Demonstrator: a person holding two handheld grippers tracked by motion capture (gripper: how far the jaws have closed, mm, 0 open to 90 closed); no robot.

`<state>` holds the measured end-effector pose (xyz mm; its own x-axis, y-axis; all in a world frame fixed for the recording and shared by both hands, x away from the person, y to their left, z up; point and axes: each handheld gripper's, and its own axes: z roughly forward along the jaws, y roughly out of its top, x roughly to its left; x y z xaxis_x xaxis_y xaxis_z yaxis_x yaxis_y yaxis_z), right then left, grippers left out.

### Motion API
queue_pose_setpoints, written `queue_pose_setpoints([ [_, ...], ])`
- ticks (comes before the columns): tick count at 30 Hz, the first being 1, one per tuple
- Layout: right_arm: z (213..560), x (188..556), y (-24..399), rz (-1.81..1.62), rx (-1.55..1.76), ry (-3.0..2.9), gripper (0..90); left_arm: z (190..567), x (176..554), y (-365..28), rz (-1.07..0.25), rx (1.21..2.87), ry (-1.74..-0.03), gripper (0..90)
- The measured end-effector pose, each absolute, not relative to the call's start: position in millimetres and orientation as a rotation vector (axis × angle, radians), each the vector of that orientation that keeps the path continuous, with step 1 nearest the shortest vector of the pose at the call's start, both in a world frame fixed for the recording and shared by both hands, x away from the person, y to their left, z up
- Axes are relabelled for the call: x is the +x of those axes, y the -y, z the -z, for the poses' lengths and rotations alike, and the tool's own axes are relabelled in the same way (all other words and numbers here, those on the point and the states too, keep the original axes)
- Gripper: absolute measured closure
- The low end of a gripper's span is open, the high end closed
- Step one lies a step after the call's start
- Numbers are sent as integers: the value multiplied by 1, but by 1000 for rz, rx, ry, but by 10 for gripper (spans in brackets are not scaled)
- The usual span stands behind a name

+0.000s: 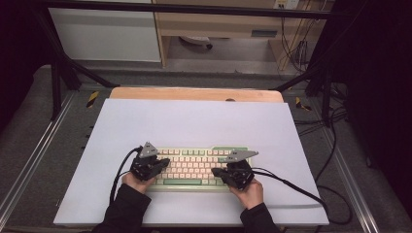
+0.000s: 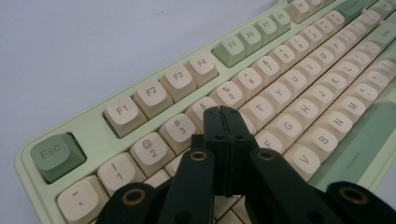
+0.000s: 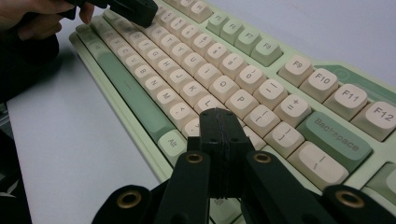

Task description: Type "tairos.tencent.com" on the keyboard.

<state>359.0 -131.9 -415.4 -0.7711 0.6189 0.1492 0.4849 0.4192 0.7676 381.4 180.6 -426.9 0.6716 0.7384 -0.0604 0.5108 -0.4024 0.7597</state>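
Pale green keyboard [image 1: 194, 167] lying on the white desk [image 1: 194, 121], toward its near edge. Left gripper [image 1: 164, 162] over the keyboard's left end, jaws pressed together, holding nothing, tips above the number row near key 4 [image 2: 204, 108]. Right gripper [image 1: 216, 172] over the keyboard's right end, jaws likewise closed and empty, above the keys near L [image 3: 208, 103].

**White sheet on a wooden table**

A wooden table [image 1: 194, 93] carries a large white sheet [image 1: 194, 121] that covers nearly all of it (only a strip of wood shows at the far edge). A pale green keyboard [image 1: 194, 167] with cream keycaps lies flat on the sheet, near the person's side, roughly centred.
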Motion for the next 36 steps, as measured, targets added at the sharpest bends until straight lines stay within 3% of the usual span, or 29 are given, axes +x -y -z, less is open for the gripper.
queue_pose_setpoints([
  [36,410,357,133,-1325,1000,-2495,900,415,362,-194,-346,2073,-916,900],
])
